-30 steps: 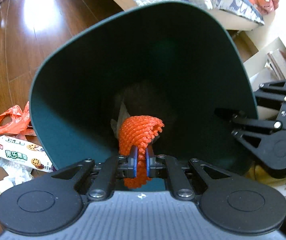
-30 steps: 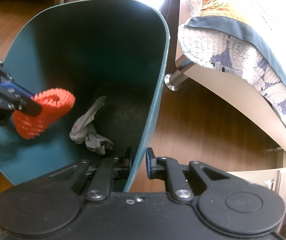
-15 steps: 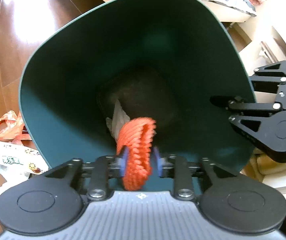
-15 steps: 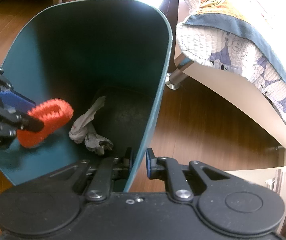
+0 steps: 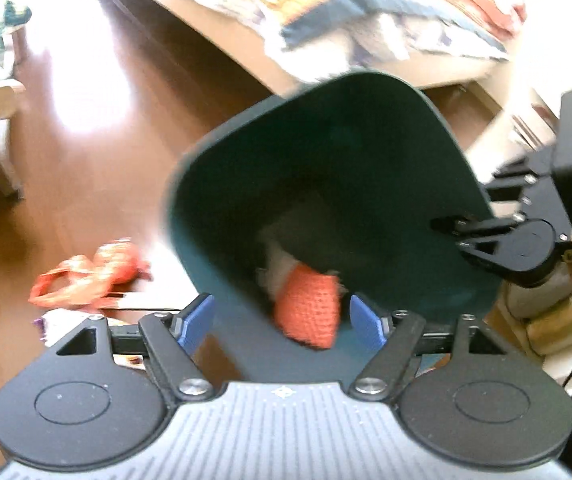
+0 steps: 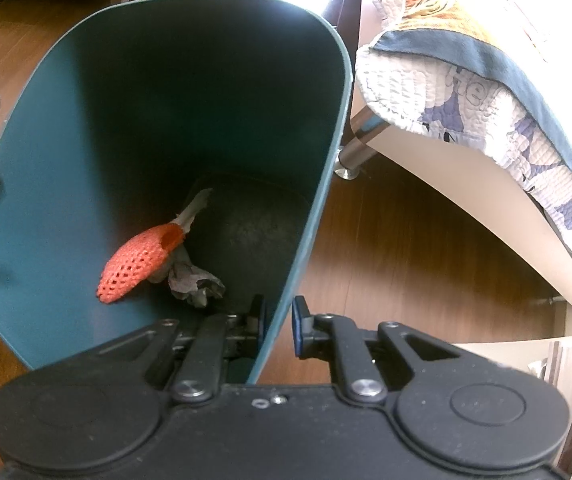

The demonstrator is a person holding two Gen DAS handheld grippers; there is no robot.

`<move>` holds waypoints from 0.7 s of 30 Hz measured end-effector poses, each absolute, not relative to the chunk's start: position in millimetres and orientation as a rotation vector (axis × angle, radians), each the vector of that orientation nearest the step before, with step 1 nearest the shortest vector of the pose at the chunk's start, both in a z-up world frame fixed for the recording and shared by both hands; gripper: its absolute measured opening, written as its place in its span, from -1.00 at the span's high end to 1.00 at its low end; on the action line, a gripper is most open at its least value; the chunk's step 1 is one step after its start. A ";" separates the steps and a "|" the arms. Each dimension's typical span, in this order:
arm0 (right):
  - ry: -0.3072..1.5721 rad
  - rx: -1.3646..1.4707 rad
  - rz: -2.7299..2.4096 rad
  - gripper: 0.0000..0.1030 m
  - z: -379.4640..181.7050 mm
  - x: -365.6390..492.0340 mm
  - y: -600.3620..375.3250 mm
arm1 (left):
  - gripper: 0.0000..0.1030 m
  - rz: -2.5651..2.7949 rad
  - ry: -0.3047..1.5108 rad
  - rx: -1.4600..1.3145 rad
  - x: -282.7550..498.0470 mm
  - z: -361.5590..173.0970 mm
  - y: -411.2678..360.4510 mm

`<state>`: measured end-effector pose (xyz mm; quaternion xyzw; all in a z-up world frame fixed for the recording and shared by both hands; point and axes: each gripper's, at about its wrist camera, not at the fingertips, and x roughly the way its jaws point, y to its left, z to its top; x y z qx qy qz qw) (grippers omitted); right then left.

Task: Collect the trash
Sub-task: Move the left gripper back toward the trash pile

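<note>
The orange foam fruit-net sleeve (image 6: 137,260) lies inside the dark teal plastic waste bin (image 6: 65,120), against its inner wall near the bottom, resting on a crumpled grey paper wad (image 6: 195,280). The left tongs (image 5: 281,320), whose jaws have just been opening, stand wide above the bin's mouth with nothing between the pads. The right tongs (image 6: 277,326) are clamped on the bin's thin rim, holding it tilted. On the wooden floor (image 5: 85,160) beside the bin wait a crumpled orange plastic bag (image 5: 85,280) and, blurred, what seems a snack packet (image 5: 61,326). The bag looks light, limp and slippery: pinch a bunched fold, not a flat face.
</note>
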<state>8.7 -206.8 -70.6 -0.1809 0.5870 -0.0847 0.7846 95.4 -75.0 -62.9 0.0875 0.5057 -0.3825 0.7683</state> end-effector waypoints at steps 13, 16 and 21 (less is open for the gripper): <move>1.300 -0.348 -0.206 0.77 -74.0 18.5 -219.0 | -0.57 -0.406 1.105 0.104 178.6 -89.7 45.1; 1.313 -0.332 -0.216 0.77 -76.2 19.5 -222.1 | -0.57 -0.351 1.168 0.052 192.3 -118.2 58.8; 1.328 -0.331 -0.230 0.77 -81.6 20.3 -219.6 | -0.57 -0.273 1.264 0.097 204.0 -179.6 68.6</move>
